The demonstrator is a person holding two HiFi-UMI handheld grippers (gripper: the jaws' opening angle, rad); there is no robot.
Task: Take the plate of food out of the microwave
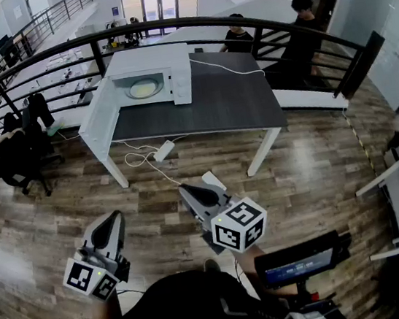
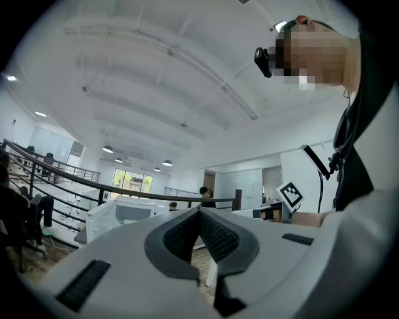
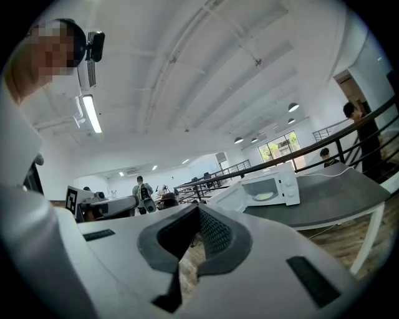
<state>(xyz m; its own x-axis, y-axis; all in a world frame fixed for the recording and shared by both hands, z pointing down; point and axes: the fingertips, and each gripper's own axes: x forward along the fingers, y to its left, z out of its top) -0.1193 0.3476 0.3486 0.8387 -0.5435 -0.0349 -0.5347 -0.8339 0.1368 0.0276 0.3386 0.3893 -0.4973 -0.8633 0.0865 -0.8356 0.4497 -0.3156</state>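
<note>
Grey-and-white hand-held grippers, the left gripper (image 1: pixel 114 220) and the right gripper (image 1: pixel 191 191), are carried level and low in front of the person. Both sets of jaws are clenched tip to tip on nothing, apparently because the work lies well out of reach and there is nothing yet to grasp. Each gripper view confirms closed, empty pads aimed forward across the room.

Between the person and the goal stretches a brown wood-plank floor (image 1: pixel 311 169). On it a white power strip (image 1: pixel 163 150) lies just under the table's front edge, presumably feeding the appliance above.

Beyond stands a dark grey-topped table with white legs (image 1: pixel 214 105). Toward its far left corner sits the white microwave oven (image 1: pixel 171 63), its white door (image 1: pixel 98 118) swung wide to the left so the cavity can be reached from the front. Inside rests the pale round plate of yellowish food (image 1: pixel 144 88), untouched and not yet lifted out.

A black curved metal railing (image 1: pixel 239 20) closes off the space behind the table, and two people in dark clothes (image 1: pixel 300 34) are on its far side. Judged from here, the approach to the table comes first, then opening the jaws at the plate's rim.
</note>
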